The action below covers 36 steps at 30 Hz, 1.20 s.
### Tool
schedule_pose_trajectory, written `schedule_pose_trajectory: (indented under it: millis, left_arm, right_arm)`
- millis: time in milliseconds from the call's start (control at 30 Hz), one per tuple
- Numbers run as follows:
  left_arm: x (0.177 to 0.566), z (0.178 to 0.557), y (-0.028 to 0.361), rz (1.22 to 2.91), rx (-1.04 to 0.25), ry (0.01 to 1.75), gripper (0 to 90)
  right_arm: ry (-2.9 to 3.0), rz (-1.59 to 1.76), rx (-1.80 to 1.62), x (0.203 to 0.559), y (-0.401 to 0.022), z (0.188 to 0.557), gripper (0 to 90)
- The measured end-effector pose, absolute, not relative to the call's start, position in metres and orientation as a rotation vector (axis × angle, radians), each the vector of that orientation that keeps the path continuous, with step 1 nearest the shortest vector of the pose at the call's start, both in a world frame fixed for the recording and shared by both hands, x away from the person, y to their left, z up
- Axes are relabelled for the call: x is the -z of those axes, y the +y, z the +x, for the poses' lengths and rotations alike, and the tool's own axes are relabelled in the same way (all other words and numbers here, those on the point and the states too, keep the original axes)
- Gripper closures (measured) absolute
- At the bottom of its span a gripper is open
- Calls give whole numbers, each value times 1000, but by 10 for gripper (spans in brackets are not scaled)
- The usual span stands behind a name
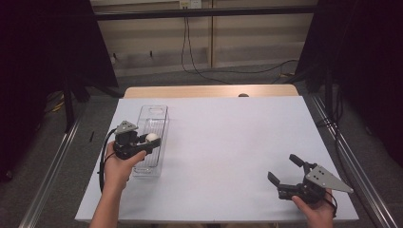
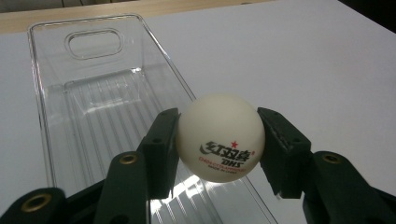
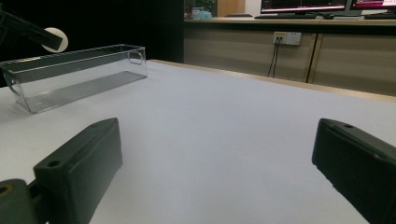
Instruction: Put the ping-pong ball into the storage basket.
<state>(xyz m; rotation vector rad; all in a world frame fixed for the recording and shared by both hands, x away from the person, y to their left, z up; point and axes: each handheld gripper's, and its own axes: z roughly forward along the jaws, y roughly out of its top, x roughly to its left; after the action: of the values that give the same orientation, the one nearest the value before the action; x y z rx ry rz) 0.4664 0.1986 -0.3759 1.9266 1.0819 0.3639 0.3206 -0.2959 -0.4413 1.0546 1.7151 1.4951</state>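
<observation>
black gripper (image 1: 151, 140), grey plate, black cable

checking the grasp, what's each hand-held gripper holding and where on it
The left hand-held gripper clamps the white ping-pong ball across its middle, one pad on each side, above the clear bin. The right hand-held gripper holds nothing, jaws open.

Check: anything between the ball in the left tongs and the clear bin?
Nothing visible. The left tongs hold the ball over the clear bin, at its right wall, and the bin's open interior looks empty.
</observation>
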Motion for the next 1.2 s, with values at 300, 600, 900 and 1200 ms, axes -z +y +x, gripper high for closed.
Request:
schedule_pose_trajectory:
  millis: [300,600,900,1200]
  left_arm:
    - [379,466,202,1924,-369,1097,512]
    - [379,467,204,1927,-372,1095,512]
    - [380,467,207,1914,-384,1105,512]
    - [382,466,209,1905,-394,1119,512]
  right_arm:
    - [1715,1056,-1496,441,-296,321,12]
    - [1720,1056,-1497,441,-296,320,12]
    - [1717,1056,-1497,441,-296,320,12]
    - [1718,1053,-1496,441,-296,321,12]
